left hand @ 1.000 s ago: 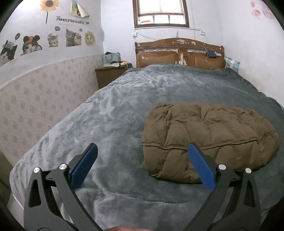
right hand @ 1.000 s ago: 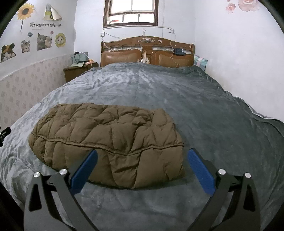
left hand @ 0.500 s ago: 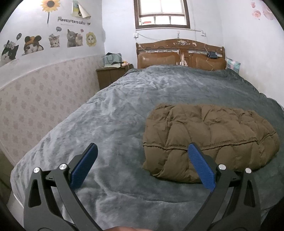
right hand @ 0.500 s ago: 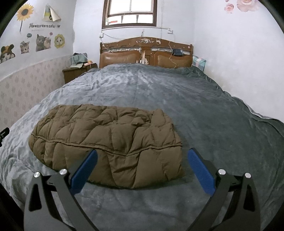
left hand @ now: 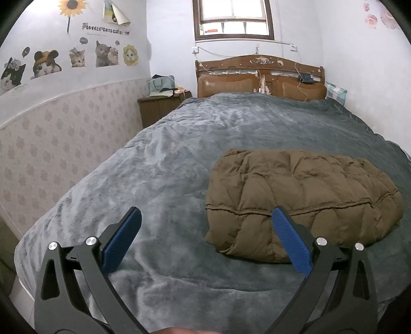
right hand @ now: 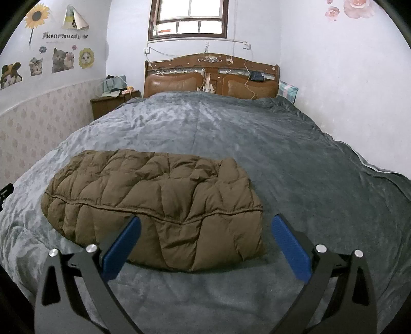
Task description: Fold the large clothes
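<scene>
A folded brown quilted puffer jacket (left hand: 303, 200) (right hand: 154, 205) lies on the grey plush blanket (left hand: 167, 179) of the bed, near its foot. The left tool (left hand: 205, 236) hovers with jaws spread apart, the jacket ahead to its right. The right tool (right hand: 205, 241), also spread and empty, hangs just before the jacket's near edge.

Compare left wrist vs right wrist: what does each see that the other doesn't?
Left wrist only: the black-and-white cat sticker at the far left of the wall, and a long run of patterned wainscot.

Right wrist only: the bedspread's pale right edge along the wall, plus a sliver of the left gripper at the frame edge.

Both: the folded brown puffer jacket on the grey bedspread, headboard, window, nightstand. The right gripper is open and empty, as is the left.
</scene>
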Motion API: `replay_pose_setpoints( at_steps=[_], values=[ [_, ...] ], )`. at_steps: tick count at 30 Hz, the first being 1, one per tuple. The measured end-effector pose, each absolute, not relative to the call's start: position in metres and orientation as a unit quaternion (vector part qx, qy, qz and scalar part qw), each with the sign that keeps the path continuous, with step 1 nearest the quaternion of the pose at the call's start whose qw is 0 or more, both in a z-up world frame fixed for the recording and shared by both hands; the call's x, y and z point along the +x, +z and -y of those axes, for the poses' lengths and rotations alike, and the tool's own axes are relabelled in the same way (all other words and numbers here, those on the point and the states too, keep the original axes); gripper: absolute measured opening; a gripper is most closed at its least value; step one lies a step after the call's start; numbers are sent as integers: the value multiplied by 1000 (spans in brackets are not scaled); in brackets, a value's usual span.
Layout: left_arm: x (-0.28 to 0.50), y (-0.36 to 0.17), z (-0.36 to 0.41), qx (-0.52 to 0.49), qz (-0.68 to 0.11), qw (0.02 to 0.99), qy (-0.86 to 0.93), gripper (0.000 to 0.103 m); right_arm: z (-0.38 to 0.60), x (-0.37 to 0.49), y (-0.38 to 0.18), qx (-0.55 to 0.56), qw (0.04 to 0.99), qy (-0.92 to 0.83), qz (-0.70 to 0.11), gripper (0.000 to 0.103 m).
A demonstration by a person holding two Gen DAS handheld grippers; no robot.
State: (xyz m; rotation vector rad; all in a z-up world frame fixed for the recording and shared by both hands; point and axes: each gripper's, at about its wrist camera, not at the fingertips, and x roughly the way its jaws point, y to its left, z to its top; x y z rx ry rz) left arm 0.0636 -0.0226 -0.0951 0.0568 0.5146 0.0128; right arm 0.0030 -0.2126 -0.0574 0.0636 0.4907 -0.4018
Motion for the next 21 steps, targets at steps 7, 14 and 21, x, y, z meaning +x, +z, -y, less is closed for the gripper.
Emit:
replay_pose_setpoints(
  at_steps=[7,14,21],
  values=[
    [66,-98,24,31,-259,965,3,100,211,2,-58,27,949,-199,-245,101],
    [70,-98,22,24,-259,966,8,100,208,3,-60,29,947,-197,-252,101],
    [71,-99,19,10,-262,965,13,100,208,1,-57,27,949,-196,-244,101]
  ],
)
